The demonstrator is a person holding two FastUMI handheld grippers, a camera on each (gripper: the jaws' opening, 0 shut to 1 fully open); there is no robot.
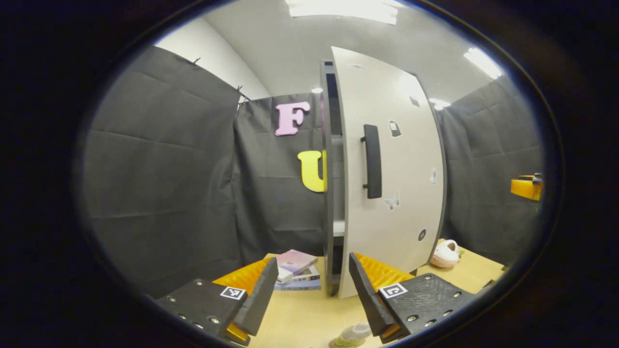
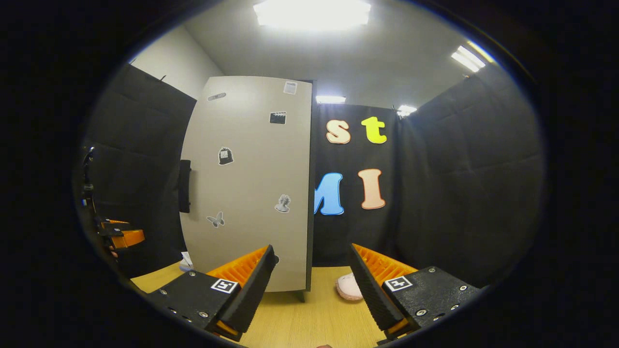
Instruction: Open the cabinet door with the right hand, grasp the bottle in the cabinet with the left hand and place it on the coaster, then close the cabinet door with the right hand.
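The cabinet's white door (image 1: 391, 169) stands a narrow crack ajar, and a strip of shelf (image 1: 339, 227) shows behind its left edge. The door's black handle (image 1: 372, 162) is upright near that edge. My left gripper (image 1: 313, 263) is open and holds nothing; it hangs over the table in front of the crack. In the right gripper view the same door (image 2: 246, 183) faces me, with its handle (image 2: 184, 186) at its left side. My right gripper (image 2: 311, 251) is open and holds nothing, short of the door's right part. A small pale round thing (image 1: 353, 334), maybe the coaster, lies below my left gripper.
A stack of books (image 1: 297, 270) lies on the wooden table (image 1: 300, 314) left of the cabinet. A pink plush slipper (image 1: 445, 253) (image 2: 349, 286) sits right of the cabinet. The other gripper's orange body (image 1: 527, 186) (image 2: 118, 237) shows at each view's edge. Black cloth walls close in all around.
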